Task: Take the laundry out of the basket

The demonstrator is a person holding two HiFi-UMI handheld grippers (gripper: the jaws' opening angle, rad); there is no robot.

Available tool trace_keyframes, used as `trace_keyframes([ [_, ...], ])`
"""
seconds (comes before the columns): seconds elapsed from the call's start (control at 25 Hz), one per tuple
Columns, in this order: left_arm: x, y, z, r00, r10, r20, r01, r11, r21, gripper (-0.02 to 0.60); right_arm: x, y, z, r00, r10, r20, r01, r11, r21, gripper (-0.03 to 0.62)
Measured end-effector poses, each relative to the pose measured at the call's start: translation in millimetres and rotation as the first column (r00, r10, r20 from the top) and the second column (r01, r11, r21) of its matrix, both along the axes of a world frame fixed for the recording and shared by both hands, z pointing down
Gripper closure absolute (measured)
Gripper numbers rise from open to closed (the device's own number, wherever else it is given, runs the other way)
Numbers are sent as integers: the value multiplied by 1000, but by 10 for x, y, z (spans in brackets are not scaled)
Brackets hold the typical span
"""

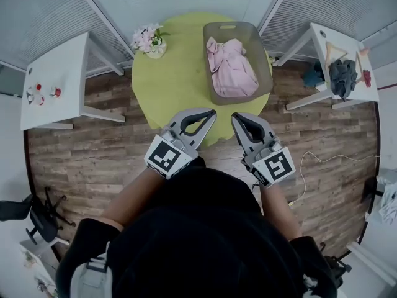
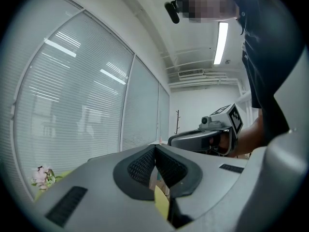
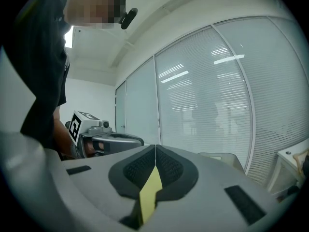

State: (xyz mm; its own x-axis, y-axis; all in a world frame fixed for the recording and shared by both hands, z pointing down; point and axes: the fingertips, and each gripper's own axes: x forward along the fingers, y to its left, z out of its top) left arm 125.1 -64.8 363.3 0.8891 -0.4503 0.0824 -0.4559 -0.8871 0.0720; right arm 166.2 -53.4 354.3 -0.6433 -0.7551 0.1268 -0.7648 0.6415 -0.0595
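**Well short of the basket, both claws closed on nothing**

Right below, a person in a dark top holds the two claws out level, side by side over the wood floor (image 1: 93,160), tips reaching the near edge of a round yellow-green table (image 1: 167,85). The left claw (image 1: 209,113) has its jaws pressed together at the tips with nothing between them. The right claw (image 1: 236,117) is the same, pads meeting and empty. The two tips sit near each other but apart.

Across the table, at its far right edge, stands a grey-brown basket (image 1: 265,54). The pink laundry (image 1: 231,67) lies crumpled inside it, well apart from both claws. A small vase of pale pink flowers (image 1: 149,40) sits at the far left edge.

Off to the left stands a white side table (image 1: 62,67) with a few small red-and-white things near its outer edge. To the right, another white table (image 1: 319,39) carries hangers and a dark bundle of clothes (image 1: 342,76). Blinds (image 1: 37,17) cover the glass walls behind.
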Motion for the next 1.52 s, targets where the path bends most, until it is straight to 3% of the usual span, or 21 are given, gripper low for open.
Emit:
trace_keyframes([
  [0.44, -243, -680, 146, 999, 47, 23, -47, 999, -7, 571, -227, -640, 172, 997, 66, -33, -68, 996, -58, 569],
  [0.64, -260, -925, 197, 1000, 28, 10, -28, 999, -25, 571, -227, -893, 178, 997, 69, -22, -71, 996, -56, 569],
  [1.08, -87, -1554, 341, 998, -22, 53, 22, 1000, -5, 571, 35, -1678, 389, 997, 55, -46, -59, 993, -102, 569],
  [1.52, 286, -2310, 537, 997, -77, 11, 78, 997, -20, 571, 488, -2439, 899, 982, 167, -83, -181, 961, -208, 568],
])
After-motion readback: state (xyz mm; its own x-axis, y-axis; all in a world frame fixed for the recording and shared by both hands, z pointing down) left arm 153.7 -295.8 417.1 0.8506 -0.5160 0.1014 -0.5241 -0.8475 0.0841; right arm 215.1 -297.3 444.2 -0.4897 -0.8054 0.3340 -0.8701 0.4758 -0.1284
